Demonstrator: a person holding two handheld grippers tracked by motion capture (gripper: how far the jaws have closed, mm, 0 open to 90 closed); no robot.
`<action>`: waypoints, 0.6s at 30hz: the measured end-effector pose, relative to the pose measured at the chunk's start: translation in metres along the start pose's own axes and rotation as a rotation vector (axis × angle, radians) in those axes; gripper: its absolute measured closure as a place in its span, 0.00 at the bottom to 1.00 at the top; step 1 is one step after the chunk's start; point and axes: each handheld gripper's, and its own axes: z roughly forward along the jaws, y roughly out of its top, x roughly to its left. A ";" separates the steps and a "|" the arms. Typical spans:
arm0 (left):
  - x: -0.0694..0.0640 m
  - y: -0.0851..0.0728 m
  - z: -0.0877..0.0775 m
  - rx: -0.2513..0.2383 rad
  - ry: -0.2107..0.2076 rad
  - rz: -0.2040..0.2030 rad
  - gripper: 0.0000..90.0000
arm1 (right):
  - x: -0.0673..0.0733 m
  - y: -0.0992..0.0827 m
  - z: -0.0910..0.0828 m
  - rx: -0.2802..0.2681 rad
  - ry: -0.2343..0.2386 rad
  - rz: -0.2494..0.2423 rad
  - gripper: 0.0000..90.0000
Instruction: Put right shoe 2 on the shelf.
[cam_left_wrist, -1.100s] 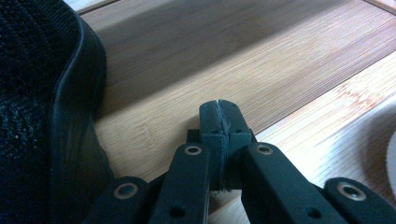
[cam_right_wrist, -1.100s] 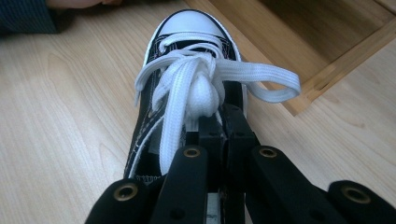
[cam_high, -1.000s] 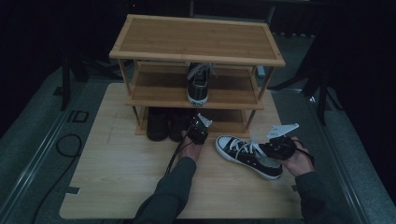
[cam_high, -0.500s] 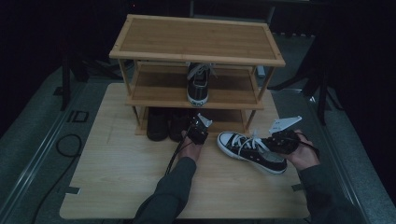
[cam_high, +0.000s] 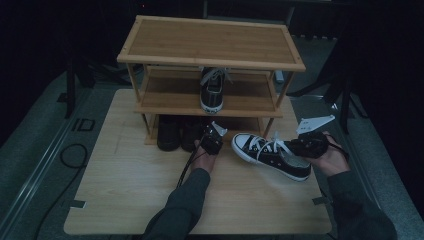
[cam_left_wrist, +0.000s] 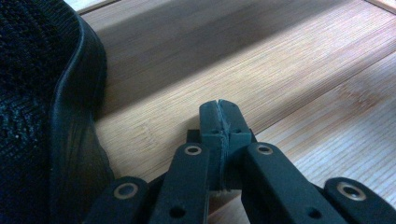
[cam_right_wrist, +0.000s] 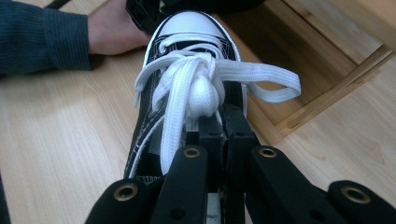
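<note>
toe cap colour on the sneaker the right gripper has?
White; the sneaker is black canvas with white laces. Clearest in the right gripper view.

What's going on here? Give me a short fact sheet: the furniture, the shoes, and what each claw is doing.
Furniture: wooden shoe rack on a wooden table
Middle shelf: one black-and-white sneaker, toe toward the camera
Bottom shelf: dark shoes, details too dim
Left claw: jaws shut on nothing, beside the dark shoes
Right claw: shut on the heel end of a second sneaker
Second sneaker: toe pointing toward the rack; cannot tell if it touches the table
</note>
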 end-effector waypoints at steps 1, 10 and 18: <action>0.000 0.000 0.000 0.000 0.000 0.000 1.00 | 0.000 0.001 -0.002 -0.003 0.003 -0.003 0.98; 0.000 0.000 0.000 0.000 0.001 0.001 1.00 | -0.003 0.012 -0.017 -0.016 0.020 0.000 0.98; 0.000 0.000 0.000 -0.001 0.002 -0.002 1.00 | -0.002 0.025 -0.029 -0.023 0.025 -0.008 0.98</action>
